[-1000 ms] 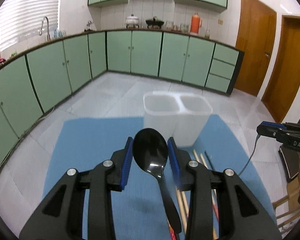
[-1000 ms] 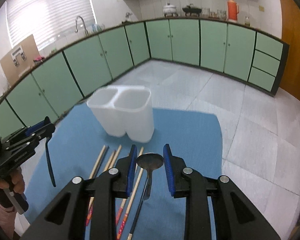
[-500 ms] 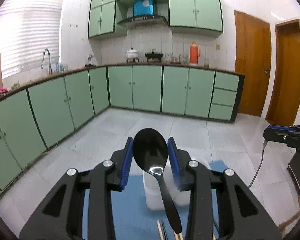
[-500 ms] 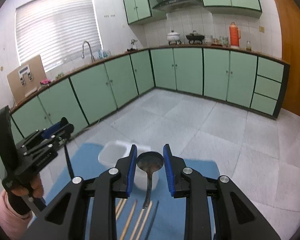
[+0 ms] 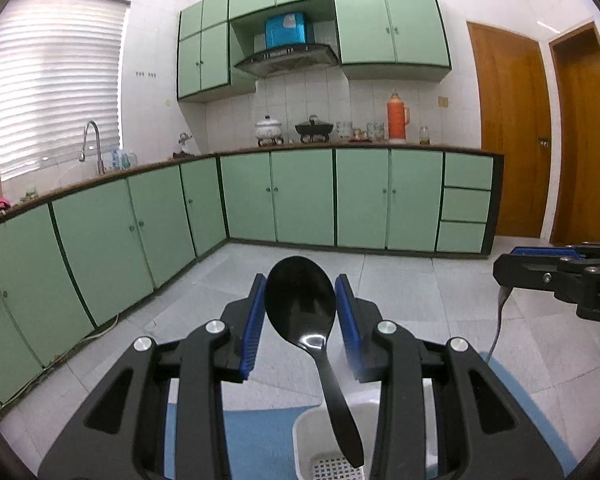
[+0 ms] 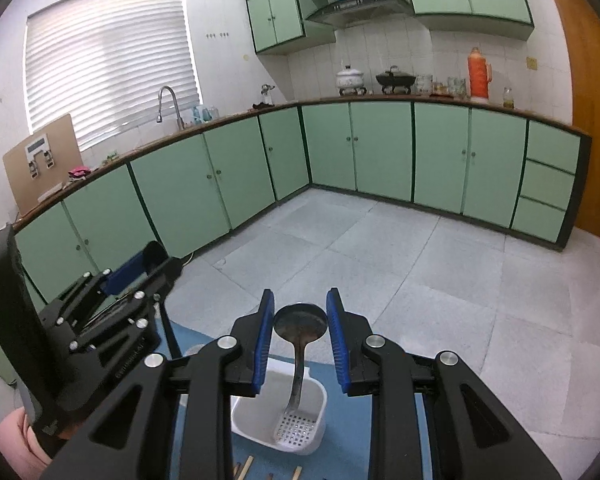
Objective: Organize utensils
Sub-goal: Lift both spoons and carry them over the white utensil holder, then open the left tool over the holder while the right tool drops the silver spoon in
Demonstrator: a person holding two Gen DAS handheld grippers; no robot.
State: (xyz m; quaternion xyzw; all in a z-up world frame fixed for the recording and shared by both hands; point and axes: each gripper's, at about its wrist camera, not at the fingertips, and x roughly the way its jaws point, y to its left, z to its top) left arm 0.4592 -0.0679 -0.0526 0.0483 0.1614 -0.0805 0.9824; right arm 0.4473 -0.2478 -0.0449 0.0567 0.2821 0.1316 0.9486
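Insertion step. Left tool clamps a black spoon bowl-up, handle hanging over the white holder below. Right tool likewise grips a metal spoon, handle tip inside the holder. Next, judged: lower, then release. Holder's second compartment and the chopsticks are mostly hidden.

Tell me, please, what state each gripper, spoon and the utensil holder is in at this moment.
Left gripper: shut on the black spoon, raised above the holder.
Black spoon: gripped by its bowl, handle hanging down toward the holder.
Right gripper: shut on the metal spoon.
Metal spoon: gripped by its bowl, handle pointing down into a compartment.
White utensil holder: upright on the blue mat.
Chopsticks: lying on the mat.
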